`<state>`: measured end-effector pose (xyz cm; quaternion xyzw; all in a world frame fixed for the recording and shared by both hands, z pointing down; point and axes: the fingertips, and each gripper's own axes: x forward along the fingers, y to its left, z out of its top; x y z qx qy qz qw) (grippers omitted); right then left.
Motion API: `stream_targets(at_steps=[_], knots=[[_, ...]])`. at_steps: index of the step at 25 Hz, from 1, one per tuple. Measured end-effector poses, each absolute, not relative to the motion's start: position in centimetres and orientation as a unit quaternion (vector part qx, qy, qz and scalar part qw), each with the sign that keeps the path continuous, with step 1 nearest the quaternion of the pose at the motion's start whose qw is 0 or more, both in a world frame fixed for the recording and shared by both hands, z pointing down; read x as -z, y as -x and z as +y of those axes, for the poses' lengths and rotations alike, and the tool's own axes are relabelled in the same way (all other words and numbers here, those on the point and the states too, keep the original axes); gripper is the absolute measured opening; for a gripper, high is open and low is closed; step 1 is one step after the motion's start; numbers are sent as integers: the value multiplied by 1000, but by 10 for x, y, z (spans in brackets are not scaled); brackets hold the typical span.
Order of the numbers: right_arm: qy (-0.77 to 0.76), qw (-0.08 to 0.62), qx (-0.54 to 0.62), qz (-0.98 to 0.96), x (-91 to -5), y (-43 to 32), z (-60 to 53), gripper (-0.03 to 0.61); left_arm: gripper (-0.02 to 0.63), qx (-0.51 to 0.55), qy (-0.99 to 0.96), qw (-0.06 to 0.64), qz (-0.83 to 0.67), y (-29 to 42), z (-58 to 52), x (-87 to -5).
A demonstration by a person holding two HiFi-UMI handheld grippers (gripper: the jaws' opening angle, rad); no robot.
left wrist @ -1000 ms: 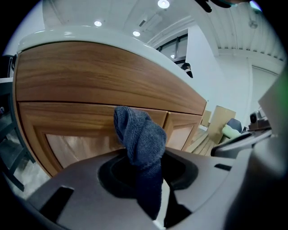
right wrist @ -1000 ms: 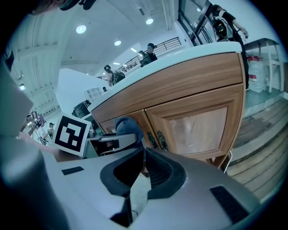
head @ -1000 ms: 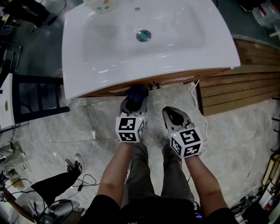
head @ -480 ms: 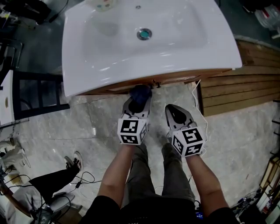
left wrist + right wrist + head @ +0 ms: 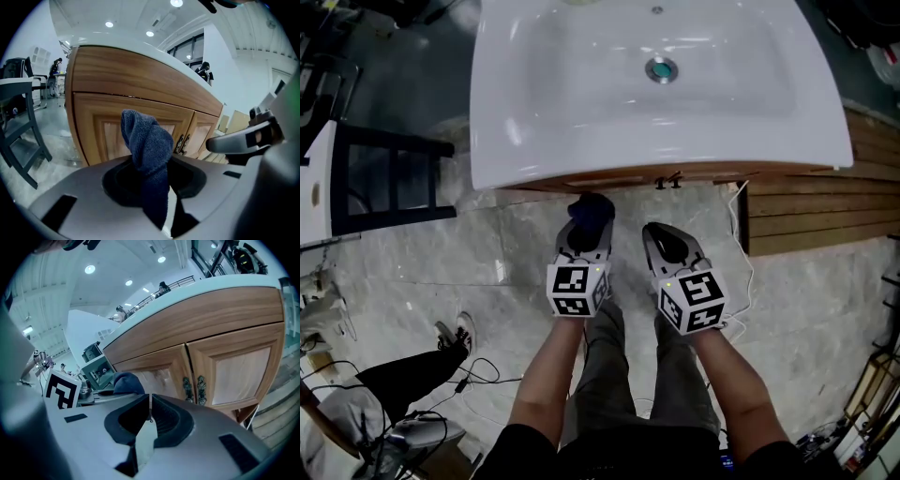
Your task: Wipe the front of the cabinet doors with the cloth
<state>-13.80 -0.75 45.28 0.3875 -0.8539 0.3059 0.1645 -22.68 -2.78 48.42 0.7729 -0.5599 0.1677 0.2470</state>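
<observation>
A wooden cabinet (image 5: 619, 178) stands under a white basin (image 5: 656, 84). Its two doors (image 5: 140, 126) (image 5: 239, 369) are closed, with dark metal handles (image 5: 193, 389) (image 5: 180, 144) (image 5: 670, 181) at the middle seam. My left gripper (image 5: 586, 227) (image 5: 159, 187) is shut on a dark blue cloth (image 5: 592, 208) (image 5: 147, 154) (image 5: 127, 382), which sticks up from the jaws just in front of the left door, left of the handles. Whether the cloth touches the door I cannot tell. My right gripper (image 5: 664, 239) (image 5: 149, 416) is shut and holds nothing; it faces the handles a short way off the cabinet.
A black metal frame (image 5: 384, 178) stands left of the cabinet. Wooden planks (image 5: 816, 216) lie at the right, with a white cable (image 5: 739, 234) hanging beside the cabinet corner. At the lower left are another person's leg and shoe (image 5: 450, 337) and loose cables on the marble floor.
The left gripper with the cloth has slid left along the cabinet front, away from the handles, and a little back from it. The right gripper followed leftward and stays shut.
</observation>
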Motion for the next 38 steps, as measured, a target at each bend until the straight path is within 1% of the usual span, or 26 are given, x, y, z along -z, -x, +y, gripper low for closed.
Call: stream_targets(at_steps=[8, 16, 21, 28, 33, 38], knots=[[-362, 181, -301, -863, -463, 187, -6, 43, 132, -173, -748, 257, -587, 286, -17, -501], [-360, 188, -306, -861, -467, 212, -6, 43, 132, -186, -737, 254, -599, 325, -24, -511], [-362, 192, -309, -858, -472, 214, -3, 43, 132, -195, -736, 243, -601, 339, -40, -515], [-372, 190, -312, -853, -476, 198, -4, 43, 132, -205, -748, 240, -583, 317, -44, -520], [-384, 186, -311, -849, -477, 178, -11, 43, 132, -201, -761, 237, -569, 289, -54, -518], [-400, 182, -312, -842, -479, 147, -16, 43, 133, -205, -777, 219, -554, 253, -65, -514]])
